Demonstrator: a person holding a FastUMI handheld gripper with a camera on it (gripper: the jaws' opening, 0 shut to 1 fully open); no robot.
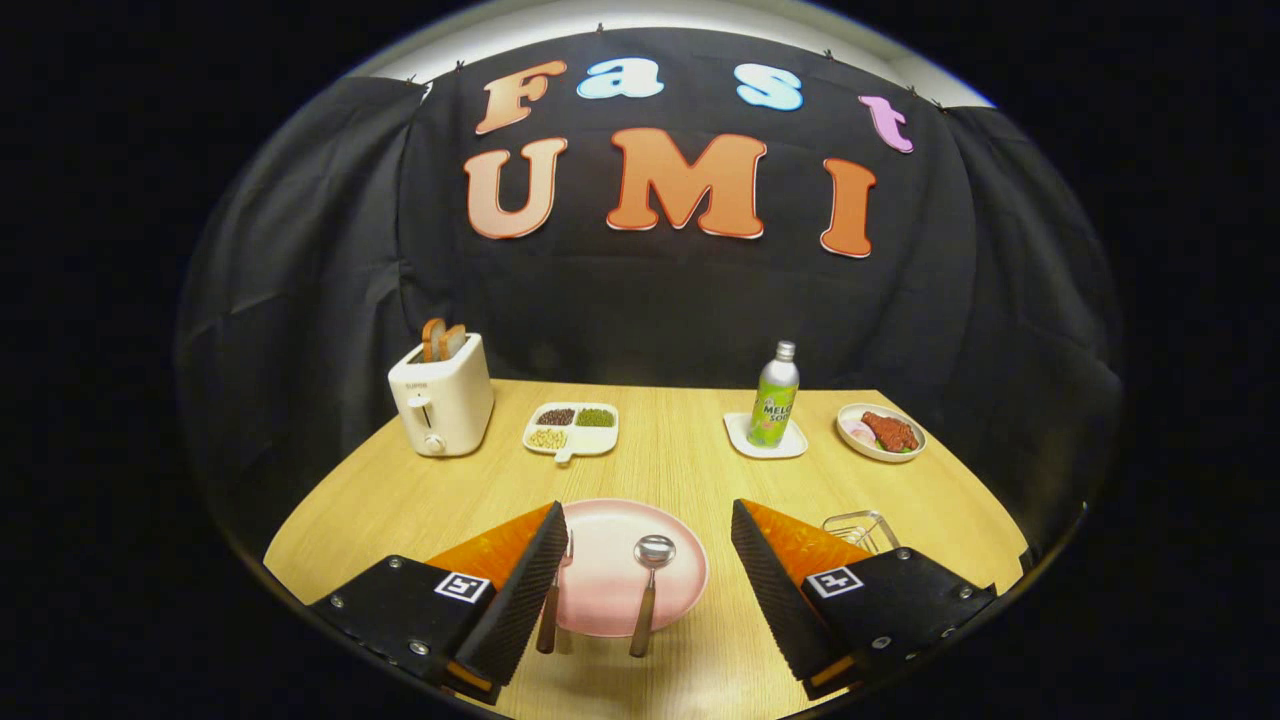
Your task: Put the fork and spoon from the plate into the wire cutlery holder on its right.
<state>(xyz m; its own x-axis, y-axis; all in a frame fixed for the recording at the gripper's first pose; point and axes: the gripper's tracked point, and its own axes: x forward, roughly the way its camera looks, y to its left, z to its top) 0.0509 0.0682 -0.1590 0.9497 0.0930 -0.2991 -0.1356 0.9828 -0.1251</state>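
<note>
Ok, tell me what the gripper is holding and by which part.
Nothing is held. The gripper is open, its fingers spread either side of the pink plate, where the spoon and fork lie untouched.

1. Light is bright on the counter (680, 460), coming from above & a bit in front; the wood looks warm and evenly lit.
2. Soft glare on the pink plate (610, 600), near side washed to almost white; small highlight on the spoon (652, 552) bowl.
3. Short shadows under the toaster (441, 405) and bottle (775, 405).
4. Strong fisheye bend: counter edges curve, wall cloth bulges.
5. Focus sharp in centre; claw (640, 590), wide open, slightly soft at the near end.
</note>
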